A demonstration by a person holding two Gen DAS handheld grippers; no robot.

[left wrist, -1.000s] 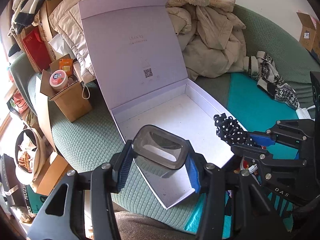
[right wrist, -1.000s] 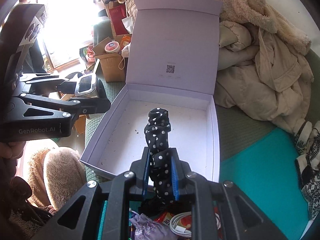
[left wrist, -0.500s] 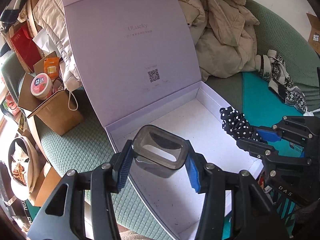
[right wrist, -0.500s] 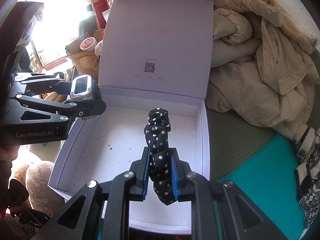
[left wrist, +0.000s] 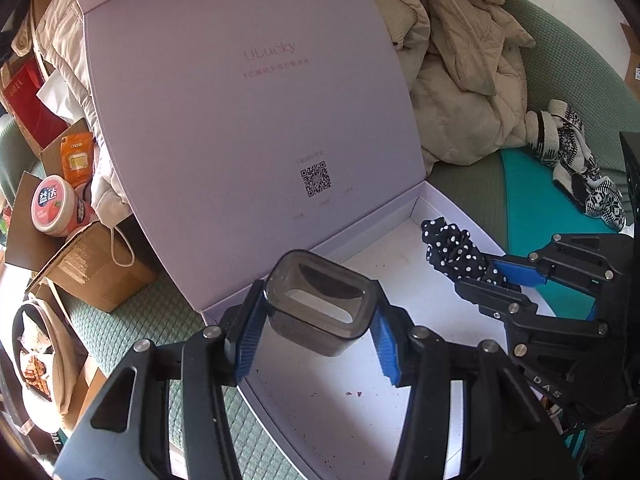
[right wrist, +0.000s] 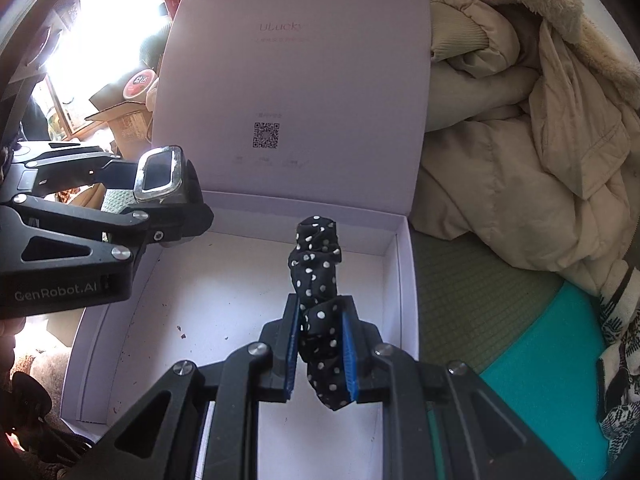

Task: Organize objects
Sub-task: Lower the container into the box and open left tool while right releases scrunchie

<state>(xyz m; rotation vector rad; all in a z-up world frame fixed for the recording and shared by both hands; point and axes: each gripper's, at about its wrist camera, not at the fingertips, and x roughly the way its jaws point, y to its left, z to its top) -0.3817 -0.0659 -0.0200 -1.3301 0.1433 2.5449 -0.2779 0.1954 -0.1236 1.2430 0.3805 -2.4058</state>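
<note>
The left gripper [left wrist: 316, 332] is clamping a grey container [left wrist: 320, 304], mouth facing up-frame. The right gripper [right wrist: 322, 354] is pinching a spotted scrunchie [right wrist: 318, 280], stretching lengthwise up-frame over the box [right wrist: 394, 280].

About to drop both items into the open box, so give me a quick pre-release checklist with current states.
1. Left claw clamped on the smoky plastic container: ok.
2. Right claw shut on the polka-dot scrunchie: ok.
3. Box lid standing open, clear of both claws: ok.
4. White box floor bare below both items, only dark specks: ok.
5. Both items over the box interior: ok.
6. Height of the items above the floor: cannot tell.
</note>
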